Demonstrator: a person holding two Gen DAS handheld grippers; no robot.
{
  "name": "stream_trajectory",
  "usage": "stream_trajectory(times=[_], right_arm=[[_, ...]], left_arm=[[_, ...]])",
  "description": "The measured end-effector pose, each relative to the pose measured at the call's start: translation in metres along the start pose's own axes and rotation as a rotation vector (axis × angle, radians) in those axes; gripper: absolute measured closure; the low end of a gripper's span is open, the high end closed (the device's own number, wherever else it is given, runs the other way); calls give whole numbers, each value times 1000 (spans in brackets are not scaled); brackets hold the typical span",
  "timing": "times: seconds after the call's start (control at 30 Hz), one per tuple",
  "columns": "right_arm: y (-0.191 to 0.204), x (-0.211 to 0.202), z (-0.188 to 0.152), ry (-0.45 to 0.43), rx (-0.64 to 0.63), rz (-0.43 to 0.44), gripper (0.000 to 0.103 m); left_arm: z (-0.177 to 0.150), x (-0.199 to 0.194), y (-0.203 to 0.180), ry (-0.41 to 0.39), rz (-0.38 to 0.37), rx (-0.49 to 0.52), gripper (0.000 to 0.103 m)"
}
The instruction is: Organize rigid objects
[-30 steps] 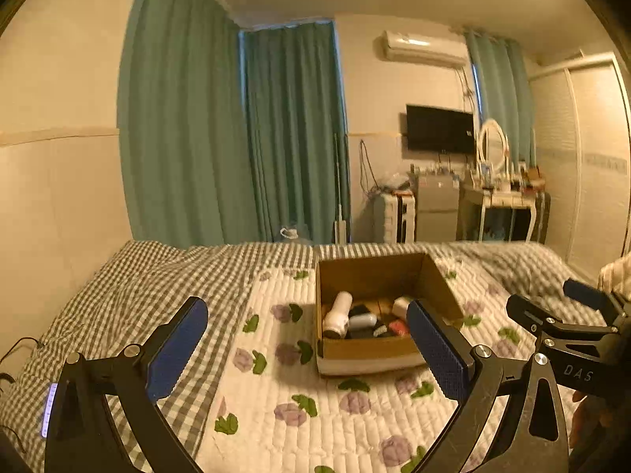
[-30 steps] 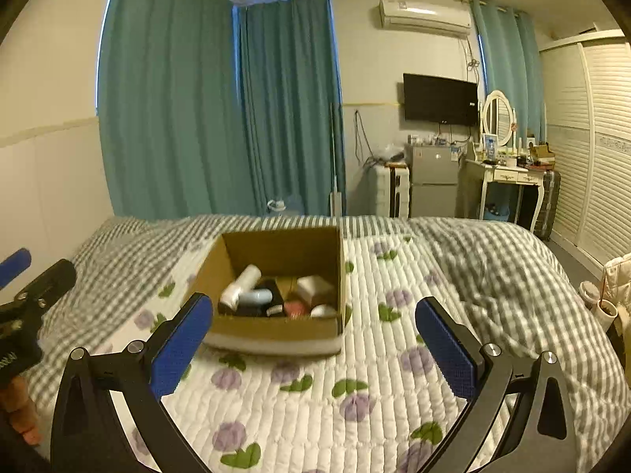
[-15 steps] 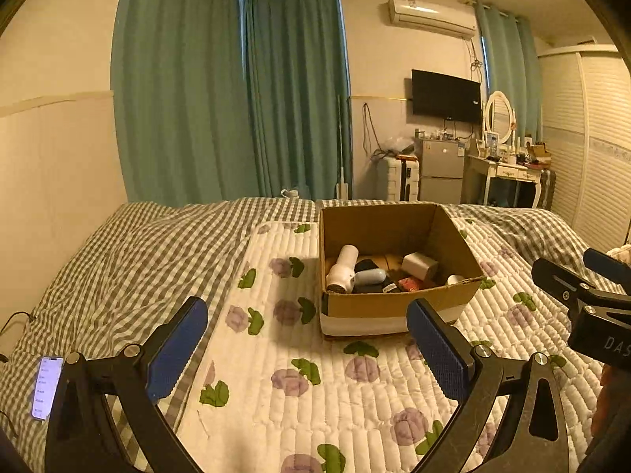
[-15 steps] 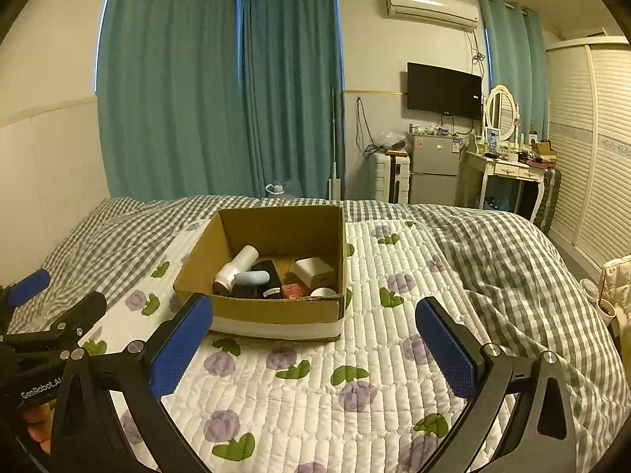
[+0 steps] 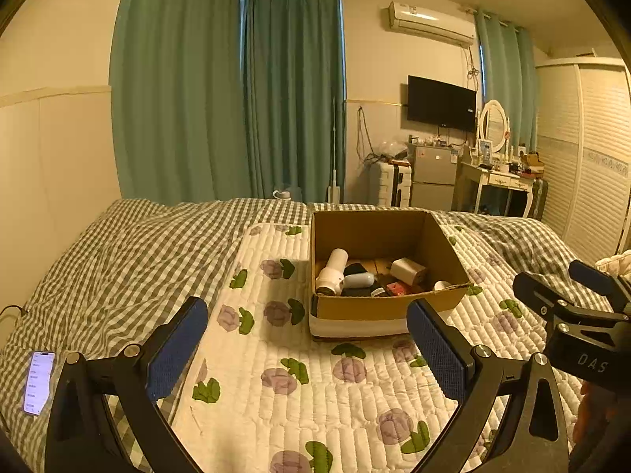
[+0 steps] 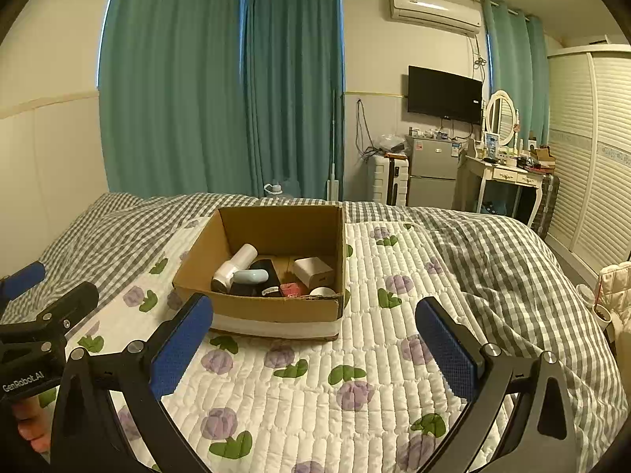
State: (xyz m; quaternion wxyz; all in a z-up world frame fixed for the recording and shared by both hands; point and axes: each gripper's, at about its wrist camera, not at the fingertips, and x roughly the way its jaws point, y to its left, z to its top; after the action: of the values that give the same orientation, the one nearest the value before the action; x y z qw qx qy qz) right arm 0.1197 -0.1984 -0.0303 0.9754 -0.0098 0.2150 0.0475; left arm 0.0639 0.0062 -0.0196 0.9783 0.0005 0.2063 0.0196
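The cardboard box (image 5: pixel 388 280) stands on the flowered quilt (image 5: pixel 299 374) of the bed, and the rigid objects are all inside it. Both grippers are apart from the box and nothing is between their jaws.

In the left wrist view the box sits at the middle of the frame, a little right of centre, above the left gripper (image 5: pixel 307 349). The jaws of this gripper are wide, and the right blue pad overlaps the lower right corner of the box in the picture only; it does not touch it. In the right wrist view the box (image 6: pixel 264 272) lies left of centre, above the left pad of the right gripper (image 6: pixel 313 349), whose jaws are also wide and empty.

Inside the box, the white hair dryer (image 5: pixel 332 272) lies at the left side with its long axis running from lower left to upper right. A pale blue oblong object (image 5: pixel 359 280) lies across beside it, and a white square adapter (image 5: pixel 408 270) sits more to the right.

The two grippers seem about equally near. The hair dryer is on the left gripper's side, so this one probably has the straighter reach to it, while the adapter suits the right gripper.
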Motion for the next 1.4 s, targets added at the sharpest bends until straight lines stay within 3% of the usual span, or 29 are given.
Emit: stream_trajectory(times=[1.4], right_arm=[[-2, 5, -2, 25, 3, -16, 0]], left_arm=[[0, 0, -3, 6, -8, 13, 0]])
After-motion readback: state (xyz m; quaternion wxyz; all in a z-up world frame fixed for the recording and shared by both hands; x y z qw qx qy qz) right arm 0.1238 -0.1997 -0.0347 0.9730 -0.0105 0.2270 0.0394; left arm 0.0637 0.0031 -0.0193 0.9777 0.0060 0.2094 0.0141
